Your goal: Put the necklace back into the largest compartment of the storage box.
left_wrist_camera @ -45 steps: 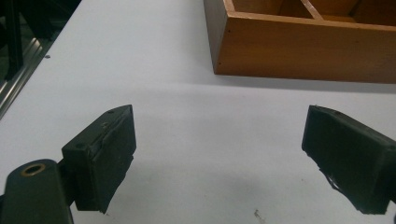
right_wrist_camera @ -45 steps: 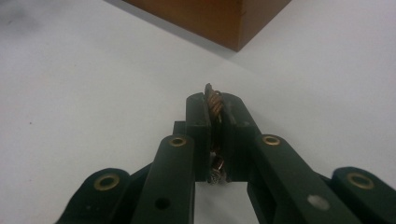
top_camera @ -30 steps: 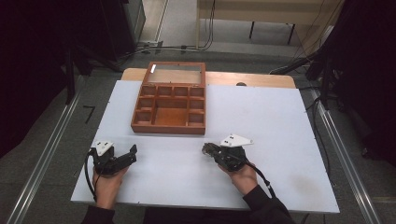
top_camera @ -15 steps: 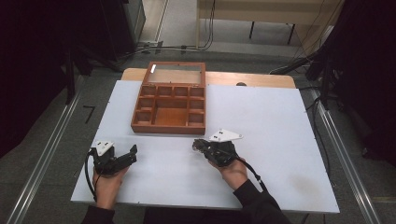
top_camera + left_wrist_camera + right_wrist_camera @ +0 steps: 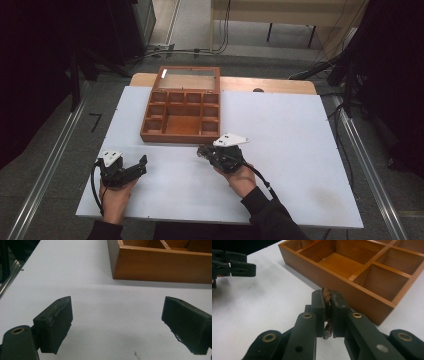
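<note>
Right hand-held gripper (image 5: pixel 327 312) clamped tight on small twisted coppery metal piece (image 5: pixel 327 295), held just above white worktop (image 5: pixel 300 130). Open brown wooden compartment box (image 5: pixel 362 267), with glass lid raised at far side, seen just ahead of its jaws. Left hand-held gripper (image 5: pixel 120 322) spread wide, nothing gripped, rested low over worktop; same box's near corner seen ahead, slightly to its right. Two grippers well apart.
</note>
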`<state>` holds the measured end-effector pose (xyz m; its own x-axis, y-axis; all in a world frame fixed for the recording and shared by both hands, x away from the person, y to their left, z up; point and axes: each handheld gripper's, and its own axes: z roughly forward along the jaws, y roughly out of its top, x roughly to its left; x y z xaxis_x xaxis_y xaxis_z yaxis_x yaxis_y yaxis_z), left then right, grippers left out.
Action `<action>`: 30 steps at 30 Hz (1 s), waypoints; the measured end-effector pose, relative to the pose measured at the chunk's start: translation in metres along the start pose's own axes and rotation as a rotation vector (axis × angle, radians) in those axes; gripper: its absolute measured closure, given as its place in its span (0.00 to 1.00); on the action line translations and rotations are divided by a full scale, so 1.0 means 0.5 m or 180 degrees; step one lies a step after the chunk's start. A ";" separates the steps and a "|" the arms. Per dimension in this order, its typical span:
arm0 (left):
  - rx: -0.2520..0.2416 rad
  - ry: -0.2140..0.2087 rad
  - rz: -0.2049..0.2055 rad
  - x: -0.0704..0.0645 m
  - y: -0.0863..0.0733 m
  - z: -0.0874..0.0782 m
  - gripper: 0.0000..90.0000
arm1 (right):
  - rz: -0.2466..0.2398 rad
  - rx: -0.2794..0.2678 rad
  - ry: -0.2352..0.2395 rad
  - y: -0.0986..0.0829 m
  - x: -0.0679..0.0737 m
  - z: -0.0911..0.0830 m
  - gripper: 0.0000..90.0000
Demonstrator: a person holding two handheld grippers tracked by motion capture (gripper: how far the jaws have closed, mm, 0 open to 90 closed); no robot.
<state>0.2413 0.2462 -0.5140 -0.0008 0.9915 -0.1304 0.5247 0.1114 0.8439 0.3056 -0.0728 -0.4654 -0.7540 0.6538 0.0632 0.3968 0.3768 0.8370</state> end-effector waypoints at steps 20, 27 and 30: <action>-0.0010 -0.0024 -0.0005 0.001 0.001 -0.001 0.12 | -0.0023 -0.0033 0.0060 0.039 0.016 0.033 0.90; -0.0013 -0.0029 -0.0004 0.000 0.001 -0.001 0.12 | -0.0033 -0.0052 0.0063 0.055 0.018 0.041 0.90; -0.0014 -0.0028 -0.0008 0.001 0.001 -0.001 0.12 | -0.0020 -0.0068 0.0064 0.062 0.018 0.044 0.90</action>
<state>0.2412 0.2466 -0.5134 0.0055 0.9905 -0.1371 0.5209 0.1142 0.8459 0.3225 -0.0409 -0.4507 -0.7669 0.6380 0.0687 0.3810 0.3664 0.8489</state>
